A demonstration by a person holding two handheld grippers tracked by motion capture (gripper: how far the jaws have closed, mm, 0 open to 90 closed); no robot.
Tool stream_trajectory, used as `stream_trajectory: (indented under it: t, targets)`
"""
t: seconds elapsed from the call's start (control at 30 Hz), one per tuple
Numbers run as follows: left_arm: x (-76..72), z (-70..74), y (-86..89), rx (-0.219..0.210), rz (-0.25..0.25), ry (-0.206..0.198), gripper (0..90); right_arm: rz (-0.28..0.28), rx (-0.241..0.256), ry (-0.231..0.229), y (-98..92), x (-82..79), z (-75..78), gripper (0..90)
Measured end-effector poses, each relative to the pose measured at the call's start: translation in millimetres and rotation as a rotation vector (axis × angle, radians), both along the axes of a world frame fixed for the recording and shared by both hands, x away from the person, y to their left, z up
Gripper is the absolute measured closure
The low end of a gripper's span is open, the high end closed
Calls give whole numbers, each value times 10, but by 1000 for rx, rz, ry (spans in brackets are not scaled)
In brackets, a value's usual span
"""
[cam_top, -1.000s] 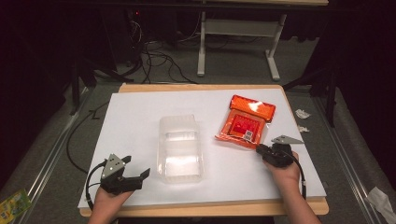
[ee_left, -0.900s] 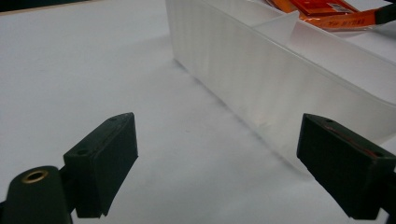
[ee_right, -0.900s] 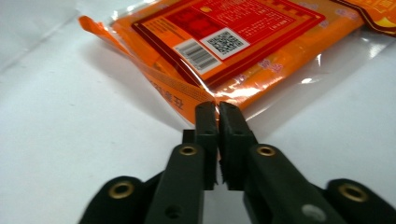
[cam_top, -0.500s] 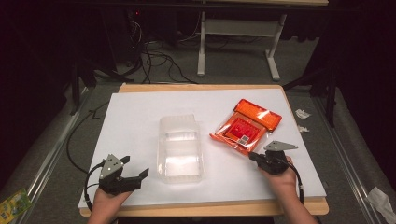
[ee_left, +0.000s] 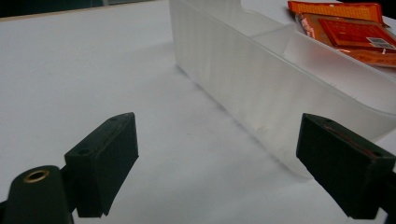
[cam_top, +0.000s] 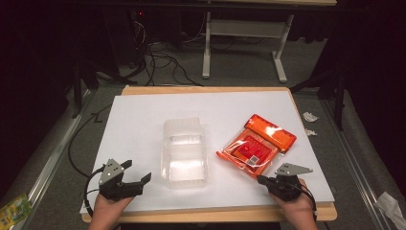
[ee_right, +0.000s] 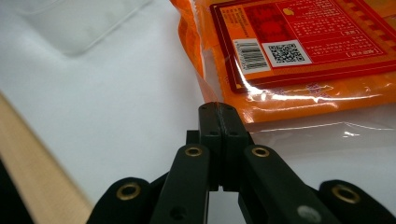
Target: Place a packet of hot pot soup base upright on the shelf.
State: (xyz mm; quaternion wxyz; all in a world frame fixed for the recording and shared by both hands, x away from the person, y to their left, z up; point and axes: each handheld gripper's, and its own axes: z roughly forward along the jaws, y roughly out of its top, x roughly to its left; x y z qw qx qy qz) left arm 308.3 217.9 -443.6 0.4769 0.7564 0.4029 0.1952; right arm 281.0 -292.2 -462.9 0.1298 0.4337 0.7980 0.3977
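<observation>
An orange snack packet (cam_top: 257,146) in a clear wrapper lay flat on the white table (cam_top: 143,120), right of centre, its back label with a barcode and QR code facing up. In the right gripper view, the clear sealed edge of the packet (ee_right: 299,60) sat right at the tip of the right gripper (ee_right: 219,114), whose two black jaws were pressed together; whether any film was pinched between them cannot be told. From the high view, that right gripper (cam_top: 265,180) rested near the table's front edge, just beside the packet's nearest corner, held in the person's right hand (cam_top: 297,208). To the left of the packet, near the table's middle, stood an empty translucent plastic container (cam_top: 184,152), apart from the packet. Farther left, close to the front edge, the left gripper (cam_top: 139,172) was held in the person's left hand (cam_top: 107,208), its jaws spread wide and empty, pointing toward the container's side wall (ee_left: 261,88) without touching it.
</observation>
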Motion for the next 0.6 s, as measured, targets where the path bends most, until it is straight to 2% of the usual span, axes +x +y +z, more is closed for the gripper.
stream_trajectory:
  t: [0.03,0.13,0.17,0.2,0.23,0.27,0.33,0.4,0.53,0.57,0.6]
  targets:
    - [0,1,-2,0,-1,0,133,17,5,4,1,-100,-3,900]
    - [0,4,-13,3,-5,-2,133,25,4,18,14,-177,-14,900]
    - [2,6,-16,4,-8,-3,133,25,2,17,19,-196,-16,872]
    - [2,9,-21,3,-8,-3,133,35,36,9,8,-219,0,771]
    - [2,9,-21,3,-8,-3,133,34,63,-6,-1,-226,23,722]
    - [2,10,-23,2,-8,-3,133,34,63,-6,-1,-226,23,722]
    - [2,6,-28,4,-9,-3,133,20,87,-39,-18,-242,72,618]
    - [7,1,-24,6,-8,-2,133,-1,101,-62,-45,-237,100,551]
    - [8,0,-18,5,-8,2,133,-54,128,-83,-141,-202,125,464]
    - [7,-1,-21,4,-7,0,133,-89,132,-89,-193,-167,125,424]
    - [6,-1,-22,6,-8,0,133,-89,132,-89,-193,-167,125,424]
